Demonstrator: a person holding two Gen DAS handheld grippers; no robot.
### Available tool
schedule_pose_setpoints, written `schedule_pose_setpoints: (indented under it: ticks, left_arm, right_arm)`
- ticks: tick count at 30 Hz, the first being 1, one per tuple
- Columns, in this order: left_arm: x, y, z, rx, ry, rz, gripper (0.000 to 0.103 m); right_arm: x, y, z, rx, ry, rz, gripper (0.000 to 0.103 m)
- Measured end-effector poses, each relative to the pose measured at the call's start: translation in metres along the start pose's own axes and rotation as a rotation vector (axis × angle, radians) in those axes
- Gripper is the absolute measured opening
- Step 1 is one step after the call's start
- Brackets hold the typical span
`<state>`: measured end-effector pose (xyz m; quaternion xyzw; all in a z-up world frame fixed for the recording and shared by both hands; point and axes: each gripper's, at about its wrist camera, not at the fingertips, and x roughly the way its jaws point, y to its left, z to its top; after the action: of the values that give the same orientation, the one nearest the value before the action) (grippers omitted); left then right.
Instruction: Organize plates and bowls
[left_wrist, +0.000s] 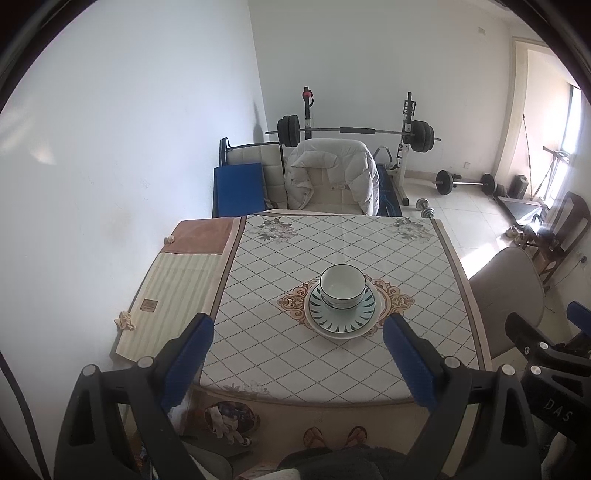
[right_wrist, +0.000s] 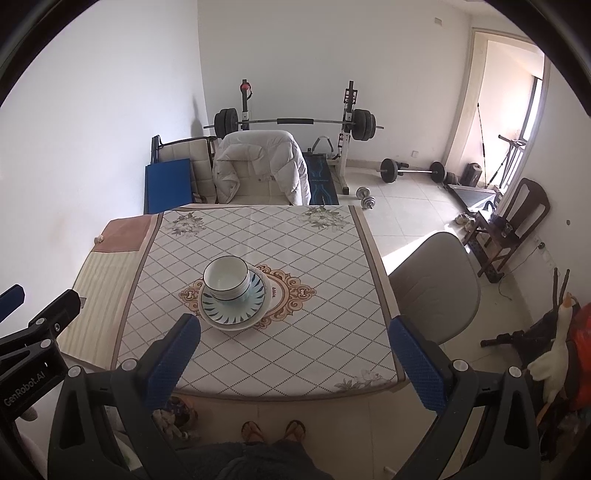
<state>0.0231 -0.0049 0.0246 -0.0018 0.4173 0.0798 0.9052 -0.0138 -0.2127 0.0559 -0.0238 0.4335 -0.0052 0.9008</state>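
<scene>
Left gripper and right gripper hover released, empty, above the bench's near edge; bowls stacked on plates sit mid-bench, ahead, roughly equidistant.

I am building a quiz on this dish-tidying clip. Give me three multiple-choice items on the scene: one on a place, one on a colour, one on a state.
1. Where does the bowl sit?
A. On the stacked plates
B. On the padded chair
C. On the floor

2. What colour are the gripper pads?
A. Red
B. Blue
C. Green

3. How do both grippers stand?
A. Shut on the bowl
B. Shut on a plate
C. Open, holding nothing

Answers:
1. A: the bowl rests on the plates mid-table.
2. B: the pads are blue.
3. C: the left gripper and right gripper gape, short of the dishes.
</scene>
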Motion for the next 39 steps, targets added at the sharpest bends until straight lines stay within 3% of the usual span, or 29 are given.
schedule_pose_setpoints:
  ticks: [39]
  left_arm:
    - [-0.0054,0.0051,-0.0024,-0.002,-0.010,-0.022,0.094]
  right_arm:
    - [-0.0054,-0.0084,-0.0029,0.017,-0.012,-0.022,0.103]
